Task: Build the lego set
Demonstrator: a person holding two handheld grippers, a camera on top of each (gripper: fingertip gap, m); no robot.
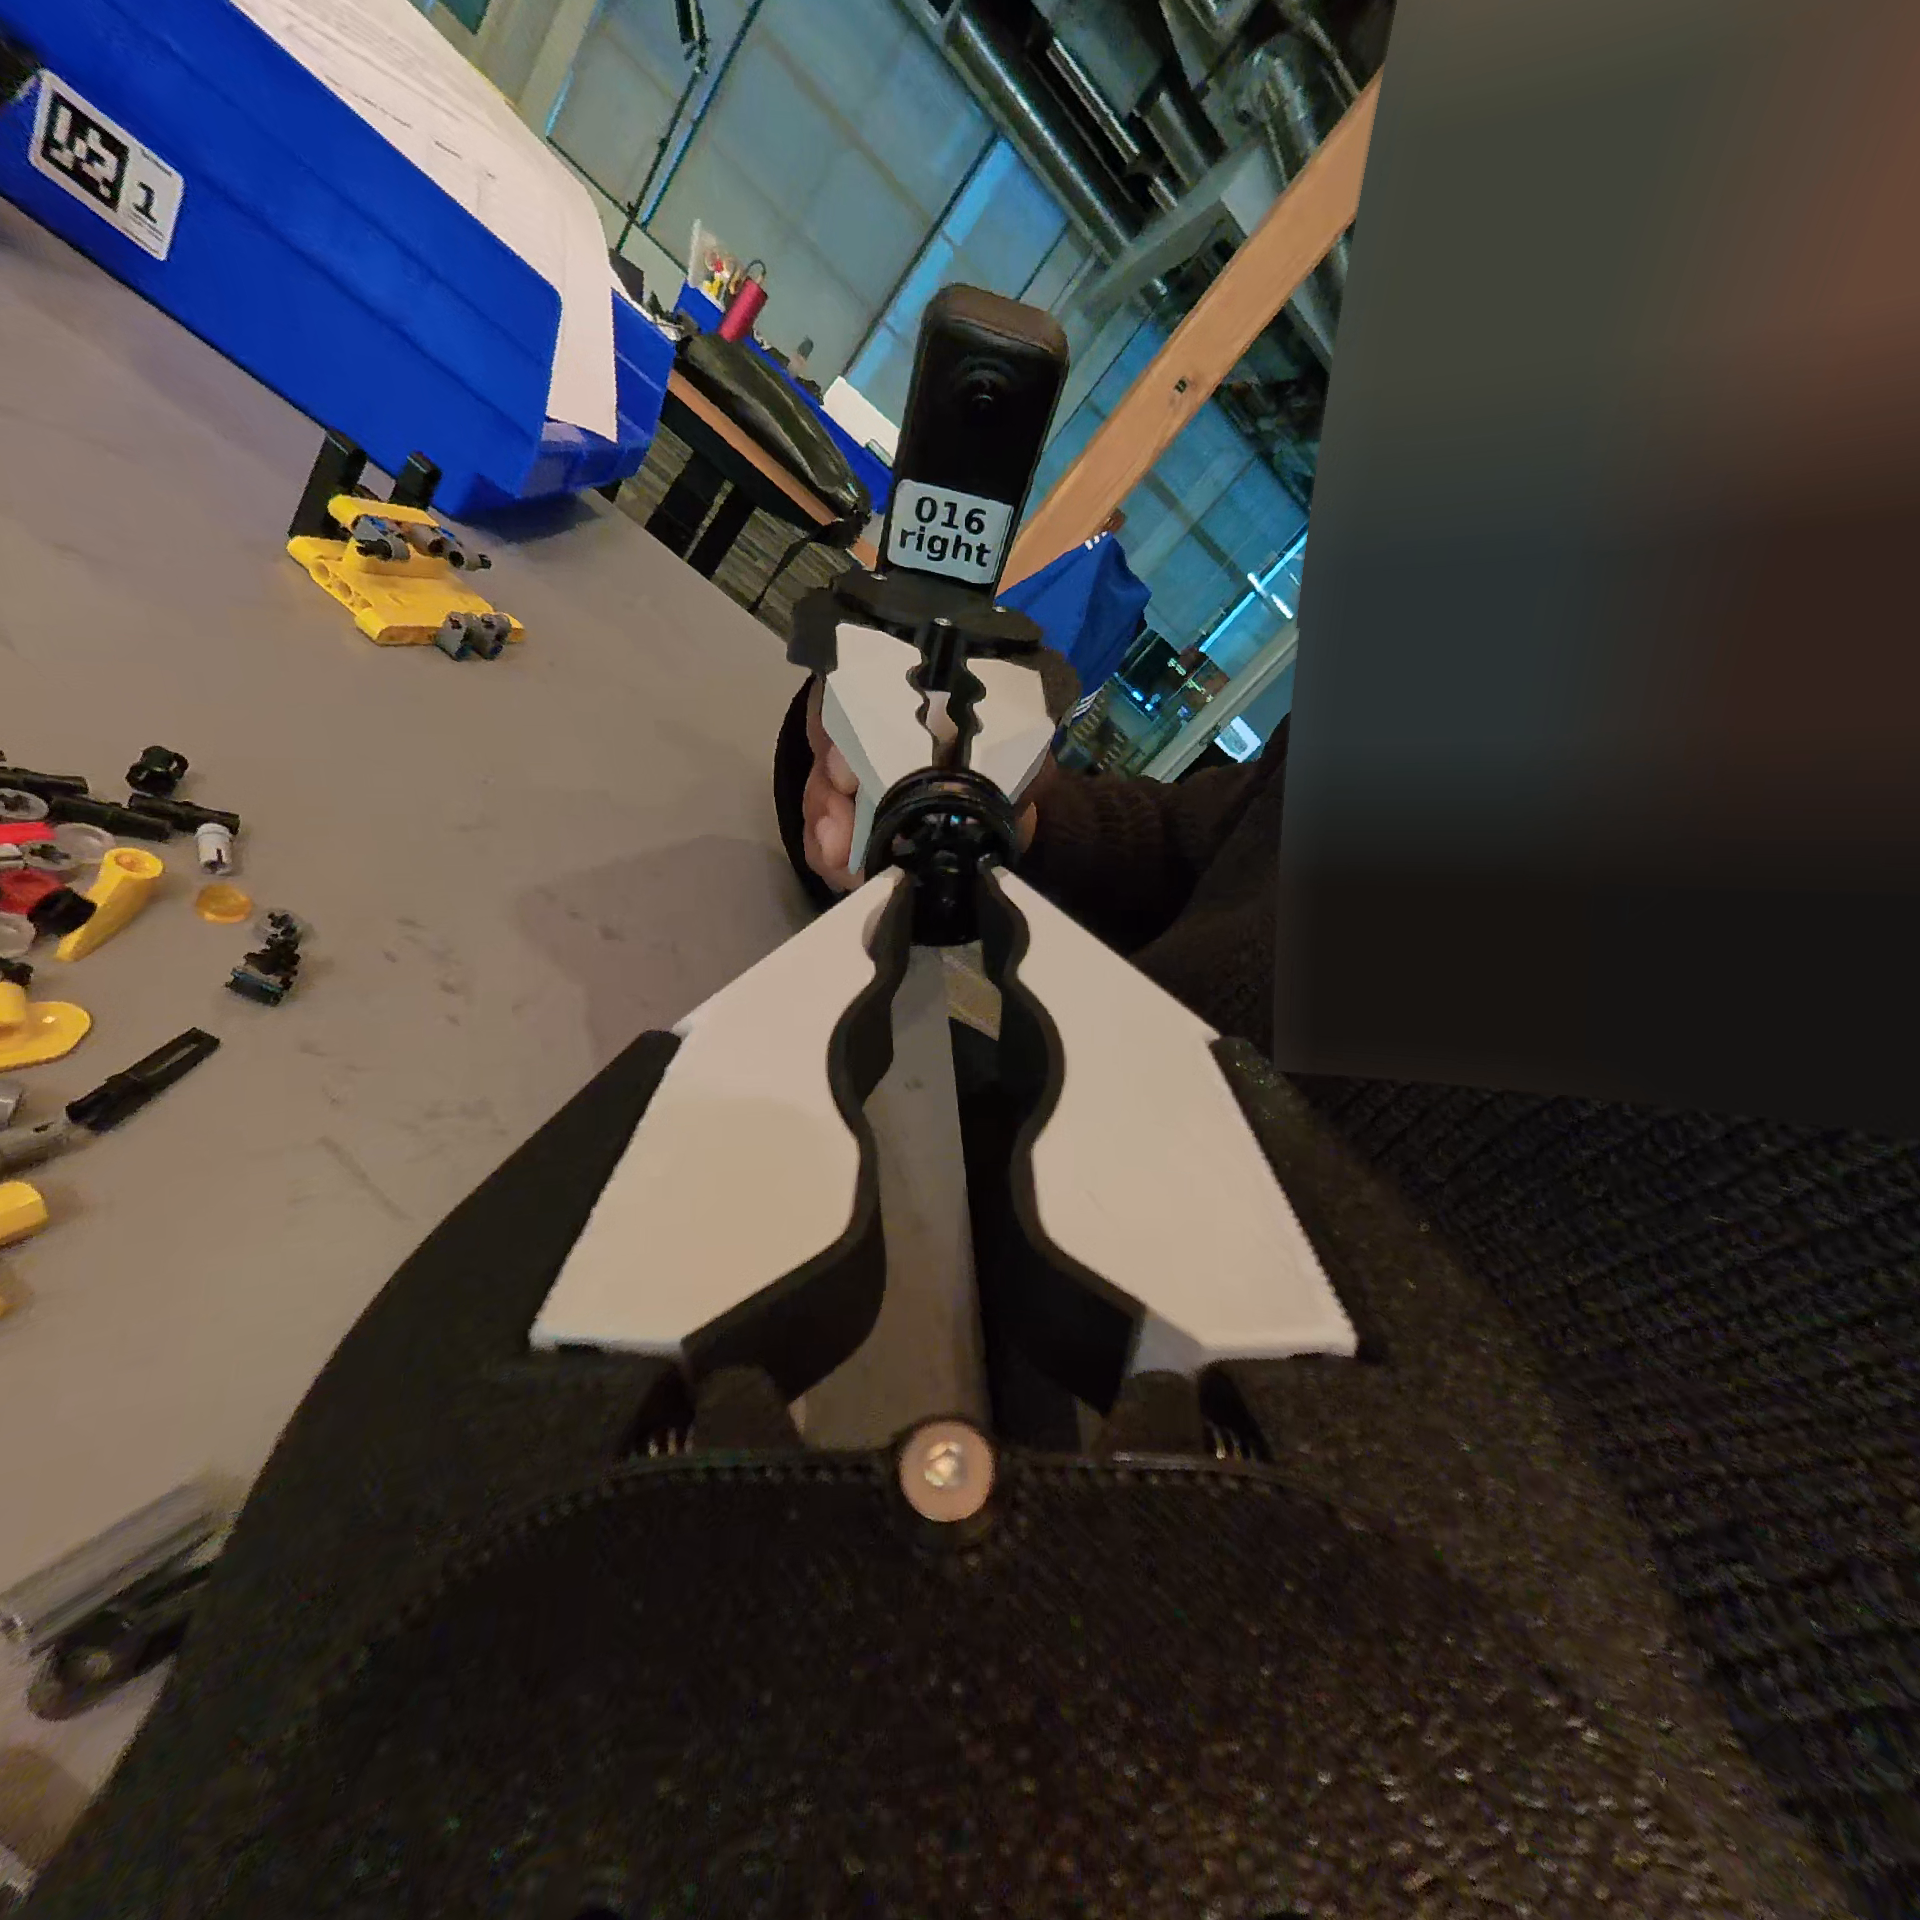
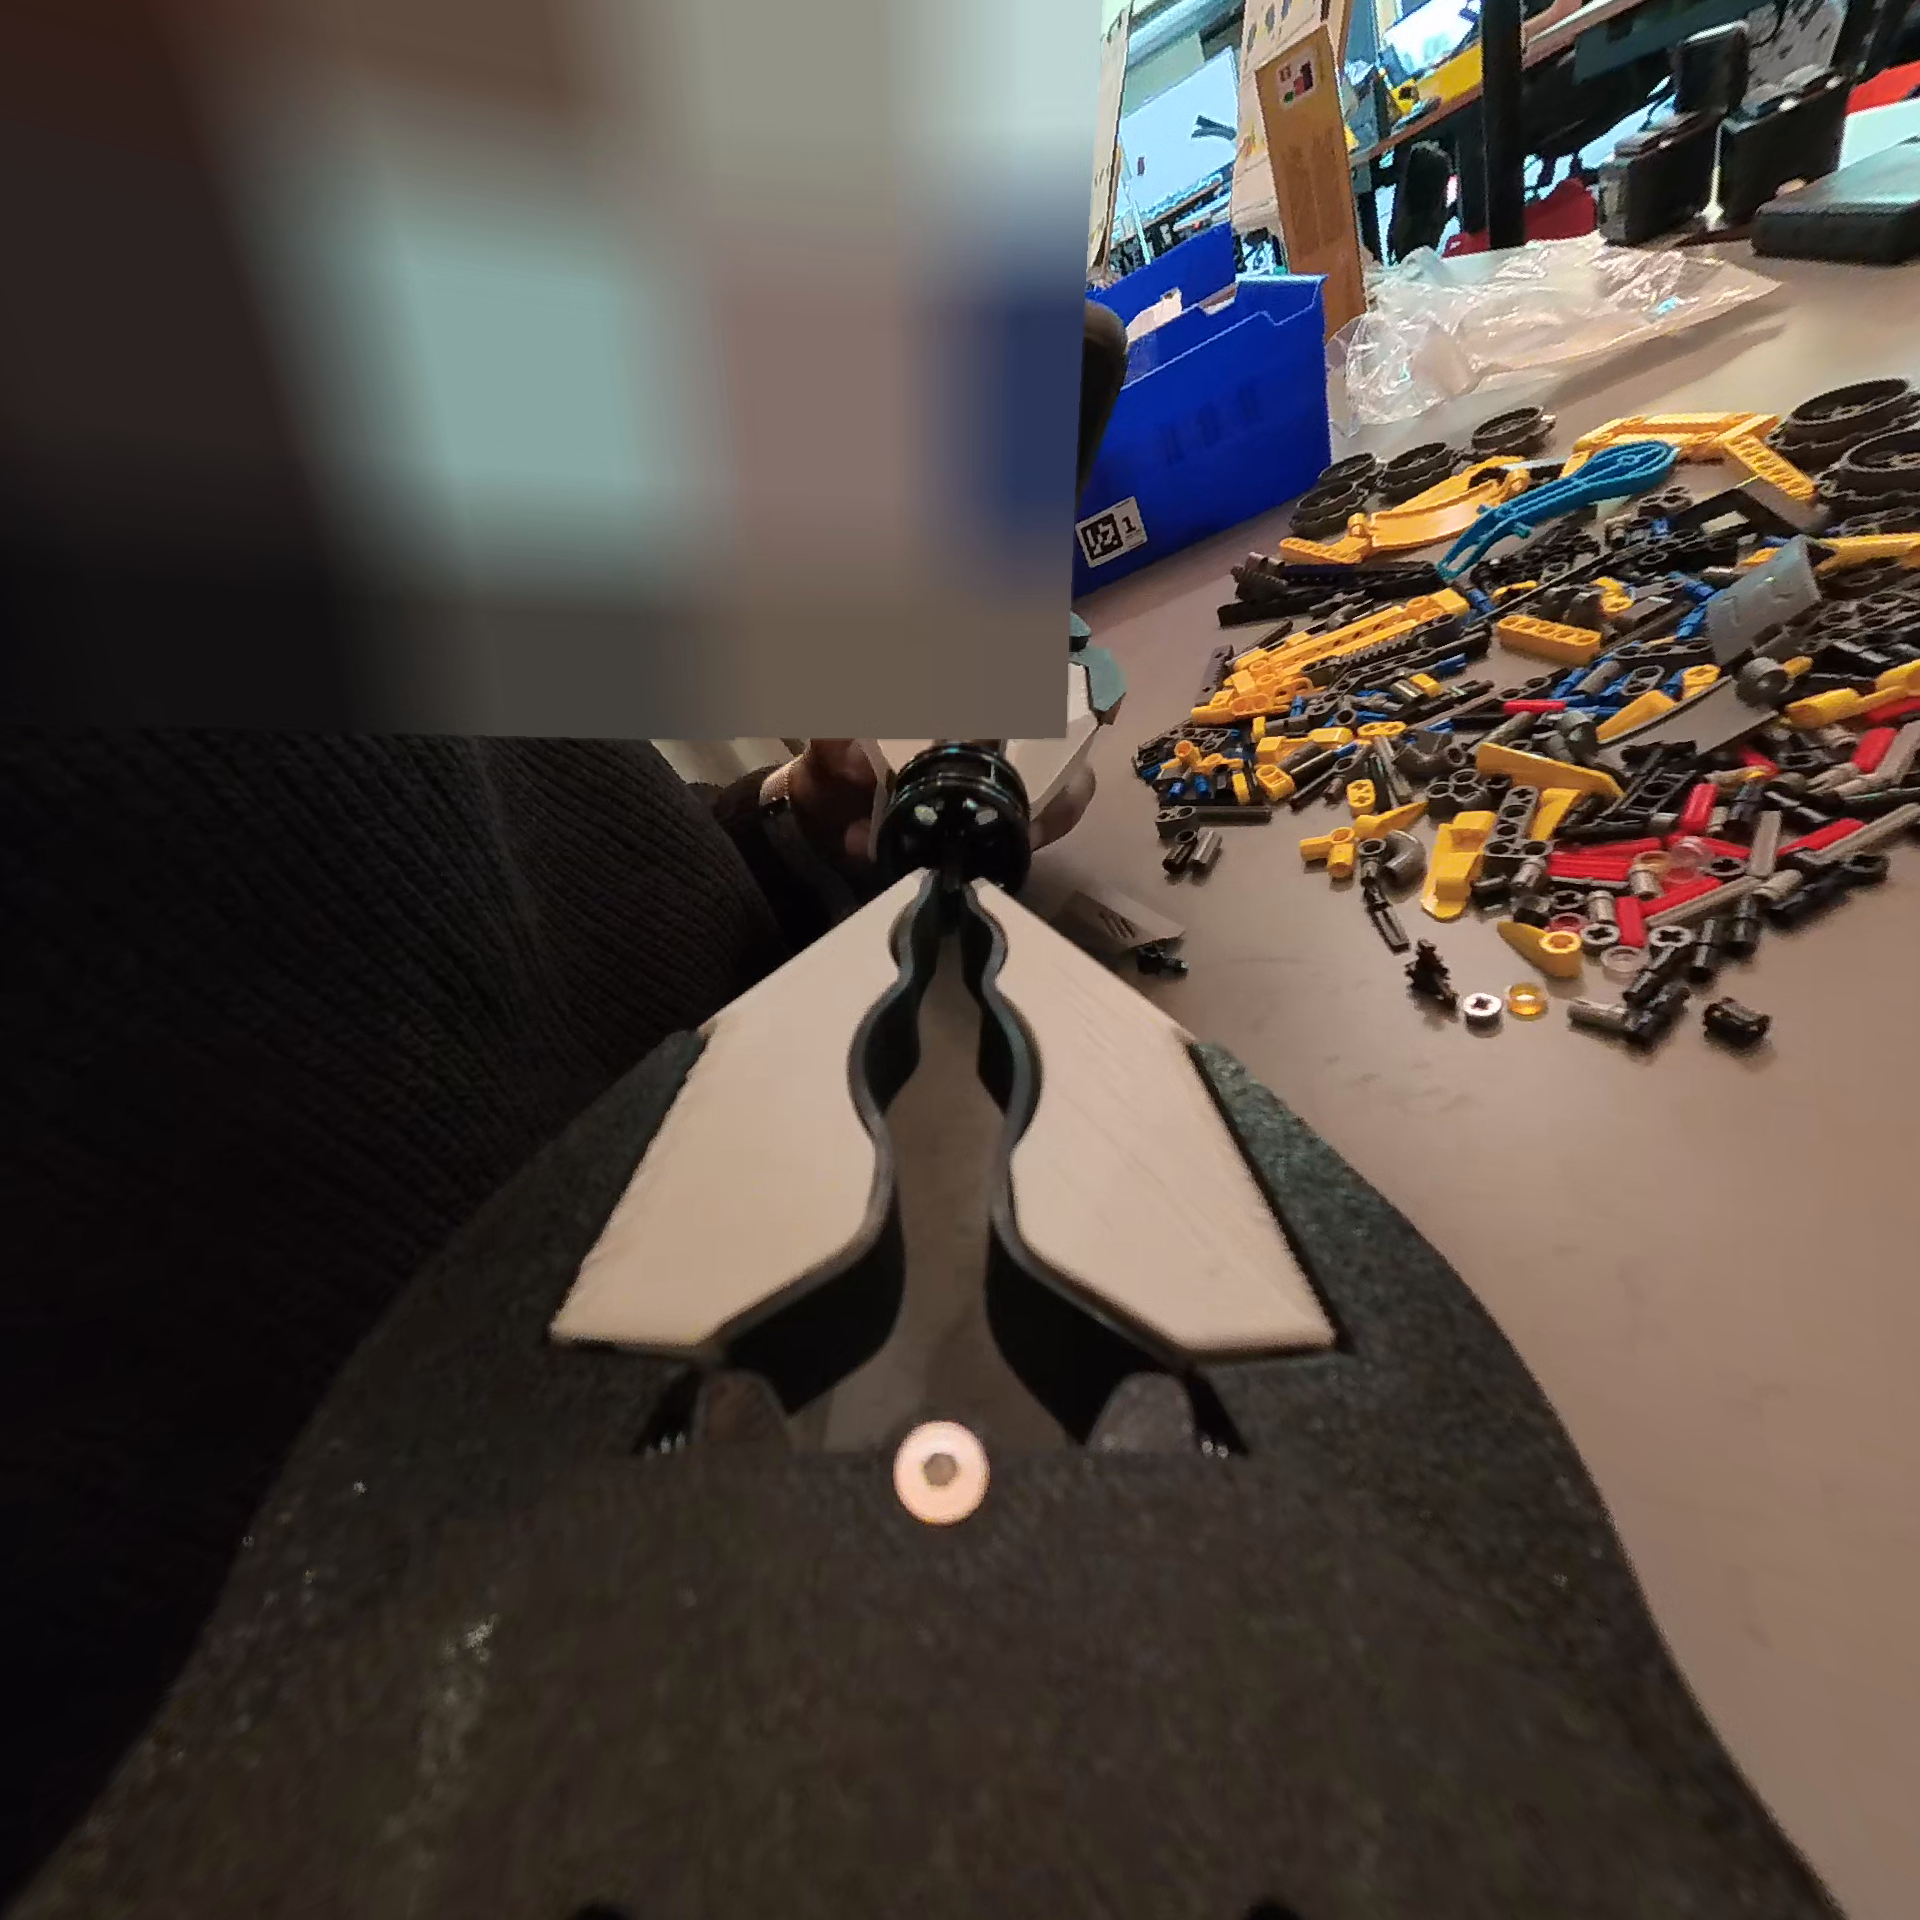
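My left gripper [image 1: 940, 883] and my right gripper [image 2: 945, 881] point at each other above the near edge of the grey table [image 1: 499, 831]. Between them is a small black wheel hub [image 1: 940, 819], which also shows in the right wrist view [image 2: 951, 805]. Each gripper's tips are closed on a short black stub that sticks out of its side of the hub. In the left wrist view the right gripper [image 1: 951, 743] shows behind the hub, with a black camera on top and a hand around it. A dark knitted sleeve lies beside both grippers.
A blue bin [image 1: 312, 260] with a paper sheet stands at the back left. A small yellow assembly [image 1: 400, 566] sits in front of it. Loose black, yellow and red parts [image 1: 104, 883] lie at the left. A large pile of parts [image 2: 1558, 727] and clear plastic bags [image 2: 1507, 312] lie to the right. My left and right fingertips are right by each other.
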